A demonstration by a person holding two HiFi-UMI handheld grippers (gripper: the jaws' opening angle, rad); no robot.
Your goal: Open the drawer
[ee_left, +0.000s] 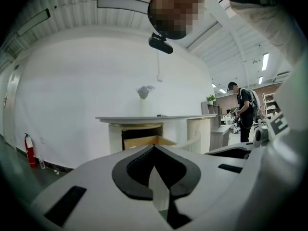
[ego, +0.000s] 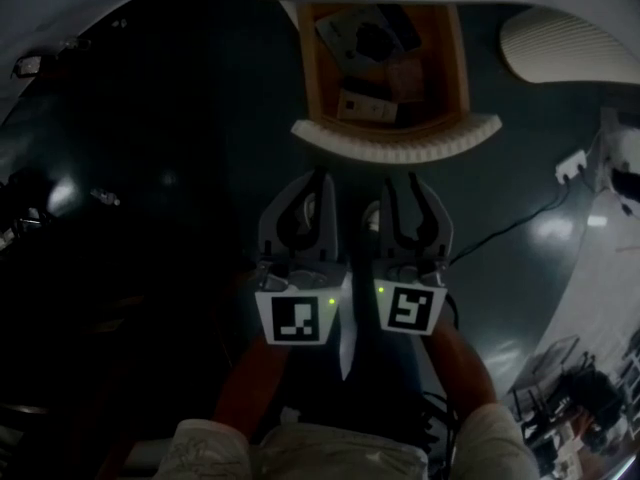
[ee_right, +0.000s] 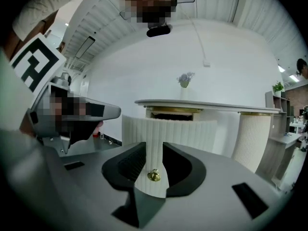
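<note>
Right tool (ee_right: 154, 144): jaws apart, nothing gripped. Through the gap its own view shows a strip of ribbed cream front w/ a small brass knob (ee_right: 153, 175), and neither black pad touches it. Left tool (ee_left: 154, 147): tips meet at a point, holding nothing. A pale wedge shows in the slot behind them; can't tell what it is. Both tools are matte grey w/ curved black pads. In the head view they sit side by side, tips just short of the drawer (ego: 395, 148), each w/ a marker cube at the rear. The hands are hidden under the tools; only forearms show behind.

The drawer stands pulled out from under the white table (ee_right: 207, 103). It has a curved, finely fluted cream front and orange-brown wood sides. Its contents are dim — dark flat items and a brownish one, too murky to name. The table top is thin w/ a rounded edge, mostly cut off at the top of the head view. A fluted column (ee_right: 250, 134) stands to the right of the drawer. The floor (ego: 180, 138) is dark and glossy w/ patches of glare.
</note>
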